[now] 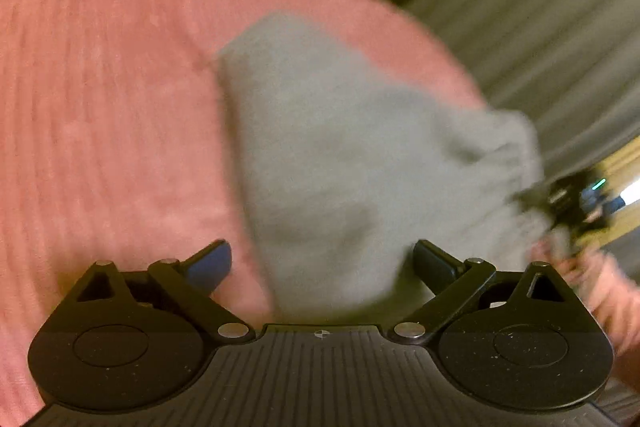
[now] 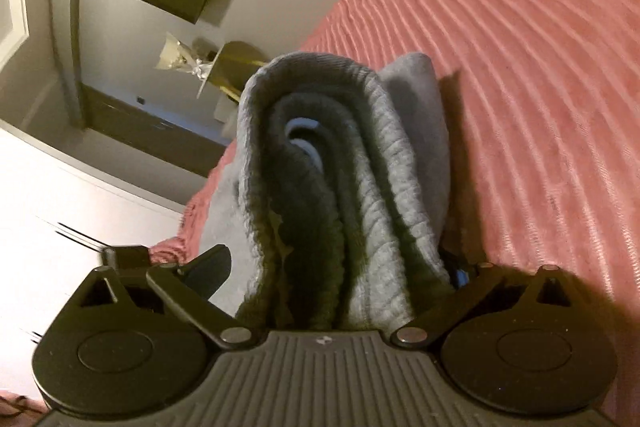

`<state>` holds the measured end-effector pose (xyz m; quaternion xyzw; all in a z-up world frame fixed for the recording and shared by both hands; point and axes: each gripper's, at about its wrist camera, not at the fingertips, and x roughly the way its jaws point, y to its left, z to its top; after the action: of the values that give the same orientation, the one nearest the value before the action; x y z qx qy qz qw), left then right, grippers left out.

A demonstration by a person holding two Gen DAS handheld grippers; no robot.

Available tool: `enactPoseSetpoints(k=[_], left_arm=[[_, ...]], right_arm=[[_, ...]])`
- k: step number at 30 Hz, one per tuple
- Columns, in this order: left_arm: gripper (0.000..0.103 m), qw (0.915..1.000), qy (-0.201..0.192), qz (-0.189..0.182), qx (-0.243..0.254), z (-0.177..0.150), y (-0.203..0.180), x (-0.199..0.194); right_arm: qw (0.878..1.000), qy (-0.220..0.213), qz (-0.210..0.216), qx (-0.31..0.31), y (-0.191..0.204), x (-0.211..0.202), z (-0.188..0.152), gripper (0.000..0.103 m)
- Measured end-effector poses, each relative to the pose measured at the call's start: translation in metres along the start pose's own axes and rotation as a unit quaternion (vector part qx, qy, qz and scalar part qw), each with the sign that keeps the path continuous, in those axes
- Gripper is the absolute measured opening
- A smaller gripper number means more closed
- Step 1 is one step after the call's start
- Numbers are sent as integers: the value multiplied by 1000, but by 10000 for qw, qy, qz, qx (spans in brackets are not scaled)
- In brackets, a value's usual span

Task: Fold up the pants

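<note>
One pink ribbed bedspread (image 2: 540, 67) bears folded grey pants (image 2: 340, 167)

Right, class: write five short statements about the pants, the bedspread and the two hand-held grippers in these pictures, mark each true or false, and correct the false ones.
1. The pants are grey. True.
2. They lie on a blue bedspread. False: the bedspread is pink and ribbed.
3. The left hand-held gripper is clamped shut on nothing. False: its fingers are spread, with grey cloth between them.
4. Bunched ribbed fabric fills the right hand-held gripper. True.
5. The pants lie spread flat, unfolded. False: they are bunched in layers.
</note>
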<state>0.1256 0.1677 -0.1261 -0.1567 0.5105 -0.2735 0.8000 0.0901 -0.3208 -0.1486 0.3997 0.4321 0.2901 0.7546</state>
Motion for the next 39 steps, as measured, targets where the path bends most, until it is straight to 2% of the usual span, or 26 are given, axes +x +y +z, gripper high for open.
enactPoseSetpoints(k=[2,4,8,11,13,16,17,19,20,22,24,28,33,35,39], left_arm=[[100,9993,-64,-271,-234,-2,9,-4],[100,9992,-79,-300,-233,-1,8,-1],[100,9981,-309,-525,-86,10,-10,13],[101,9948,-478,-897,36,17,-18,23],[101,9969,-271,-730,49,18,-18,42],[102,9985,-233,-476,138,21,-33,48],[98,9989,-203,-397,130,21,-37,46],[69,9991,-303,-180,230,18,-44,38],[62,9990,-325,11,299,14,-45,30],[49,9991,-405,-26,128,12,-45,24],[46,9989,-478,-15,26,12,-47,19],[43,9970,-668,196,349,13,-61,3],[36,9963,-787,152,303,31,-72,-8],[35,9945,-965,113,389,42,-77,-16],[35,9872,-1425,388,602,71,-84,-26]], right_arm=[[9998,97,117,88,-4,0,4,101],[9996,251,117,15,-6,5,7,101],[9991,396,113,-122,4,15,10,101],[9984,428,303,-211,13,20,9,101],[9982,453,369,-161,11,27,12,101],[9986,524,109,-31,11,40,19,101],[9987,516,-30,-3,17,43,21,101],[9976,433,-519,-177,35,50,17,88],[9954,407,-774,-382,44,52,14,79],[9923,302,-1008,-653,59,51,7,73],[9911,193,-1099,-727,70,50,4,69],[9863,-74,-1347,-952,98,47,2,65],[9865,-401,-1107,-1143,133,49,19,63],[9831,-499,-1140,-1345,146,57,28,62],[9806,-758,-1143,-1398,154,79,54,60]])
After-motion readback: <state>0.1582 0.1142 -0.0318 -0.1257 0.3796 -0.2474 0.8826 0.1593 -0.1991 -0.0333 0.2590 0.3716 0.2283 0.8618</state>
